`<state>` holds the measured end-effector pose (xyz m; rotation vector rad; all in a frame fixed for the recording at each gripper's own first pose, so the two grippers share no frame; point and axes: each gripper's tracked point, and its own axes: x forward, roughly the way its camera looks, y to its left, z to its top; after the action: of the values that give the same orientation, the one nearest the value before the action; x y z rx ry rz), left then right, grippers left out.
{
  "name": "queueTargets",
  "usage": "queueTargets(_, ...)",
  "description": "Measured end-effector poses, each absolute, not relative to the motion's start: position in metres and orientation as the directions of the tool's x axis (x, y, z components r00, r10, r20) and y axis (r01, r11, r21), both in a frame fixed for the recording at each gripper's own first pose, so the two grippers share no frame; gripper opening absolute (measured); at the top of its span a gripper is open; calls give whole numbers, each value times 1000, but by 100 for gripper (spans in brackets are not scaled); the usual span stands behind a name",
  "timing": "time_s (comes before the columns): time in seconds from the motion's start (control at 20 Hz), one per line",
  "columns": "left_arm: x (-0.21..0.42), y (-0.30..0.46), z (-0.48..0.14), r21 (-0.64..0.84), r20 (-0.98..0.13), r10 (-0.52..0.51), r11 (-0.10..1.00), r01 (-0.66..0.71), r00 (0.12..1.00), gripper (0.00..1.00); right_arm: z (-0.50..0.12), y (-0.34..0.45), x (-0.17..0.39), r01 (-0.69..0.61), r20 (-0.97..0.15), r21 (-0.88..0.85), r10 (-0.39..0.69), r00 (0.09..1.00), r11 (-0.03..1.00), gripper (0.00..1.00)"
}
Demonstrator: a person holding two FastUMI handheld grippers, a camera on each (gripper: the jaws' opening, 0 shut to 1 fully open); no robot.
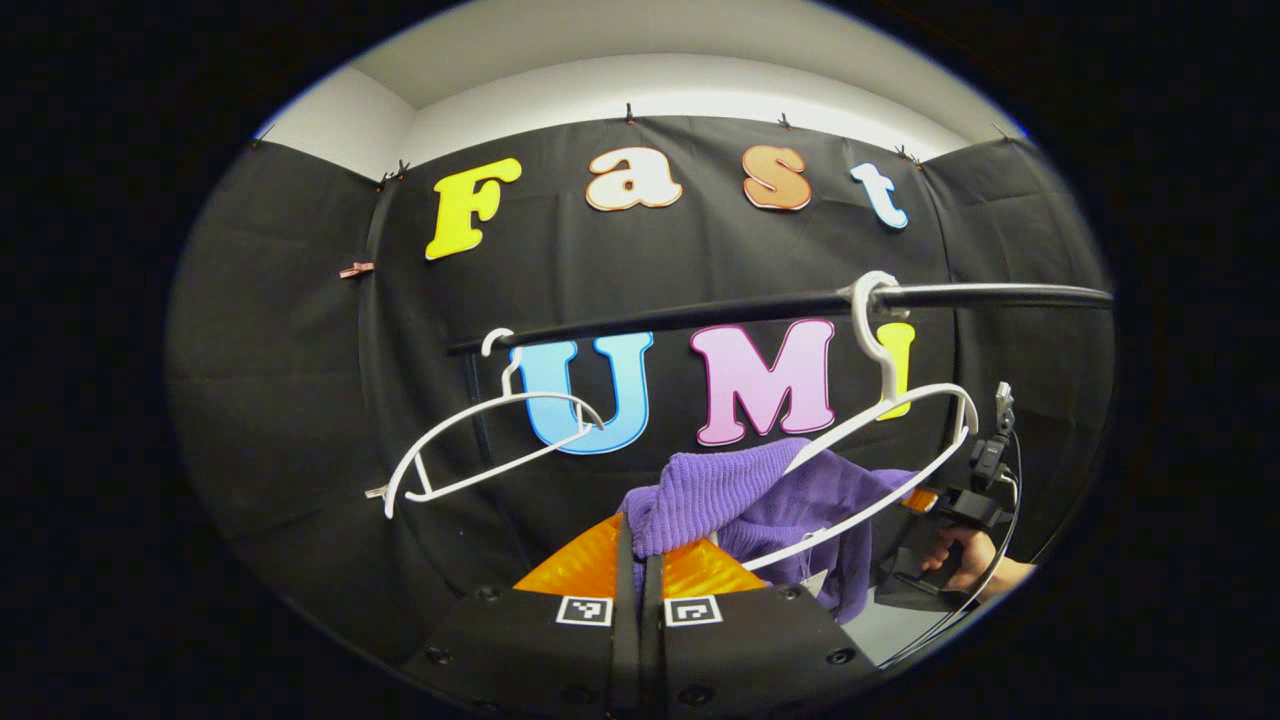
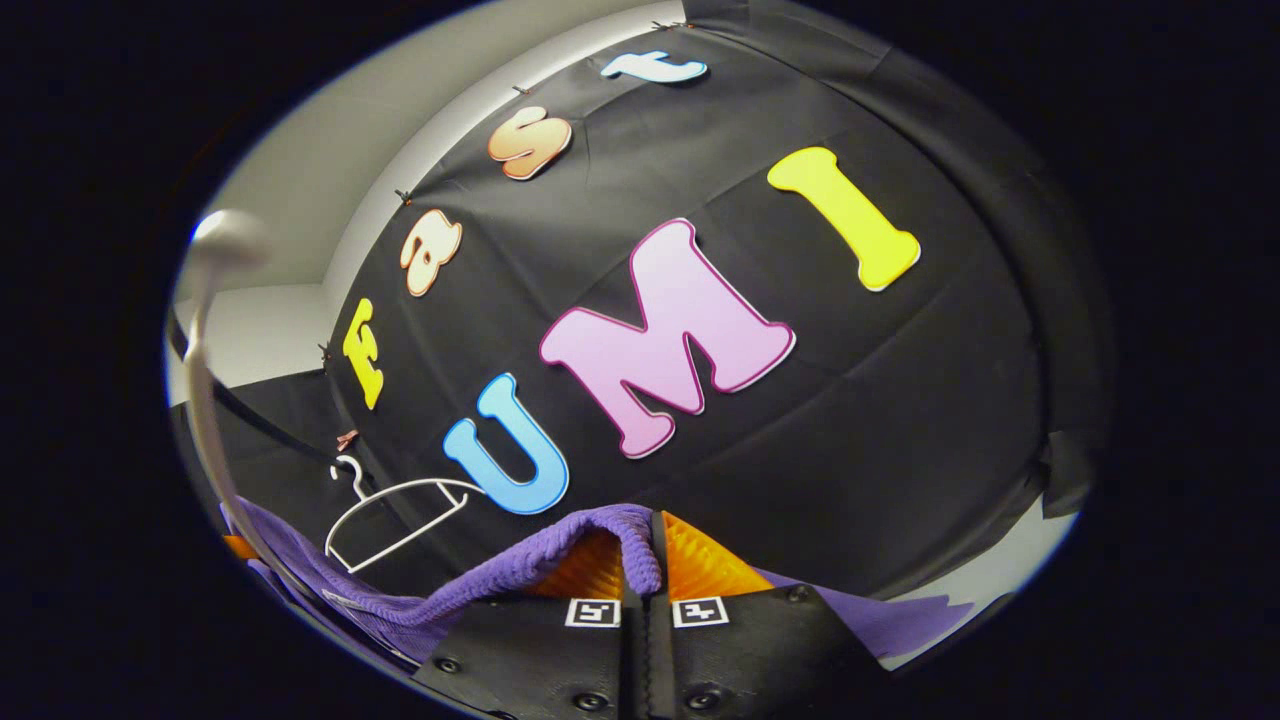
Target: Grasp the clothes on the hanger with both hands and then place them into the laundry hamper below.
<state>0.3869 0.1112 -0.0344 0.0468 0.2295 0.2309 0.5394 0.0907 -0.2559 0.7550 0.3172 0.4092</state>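
Sweater [image 1: 740, 490] (purple) in both clamped grippers

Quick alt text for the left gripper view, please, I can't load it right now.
The left hand-held gripper is shut on a purple knit garment draped on a white hanger on a black rail; an empty hanger hangs alongside.

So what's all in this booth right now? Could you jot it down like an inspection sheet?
Surface: nothing seen.
Job's things: purple knitted garment partly on a white hanger on the black rail; hamper: nothing seen.
Clutter: bare white hanger further along the rail.
Grippers: left tongs and right tongs each shut on the knit; a hand holds the right one.
Cables: thin wire looping by that hand.
Surroundings: black cloth wall, pale ceiling above.
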Motion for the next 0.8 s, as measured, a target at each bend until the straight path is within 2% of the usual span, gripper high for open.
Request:
queueTargets(0.4,348,168,-99,35,-326,332,940,-340,885,5,-271,109,452,-226,-196,712,497,845,665,4)
queueTargets(0.6,330,166,-134,27,-376,317,943,-332,871,5,-272,109,413,-215,-245,673,487,838,708,4)
queueTargets(0.8,314,154,-167,-8,-442,259,956,-292,859,5,-261,115,372,-213,-287,642,489,824,736,4)
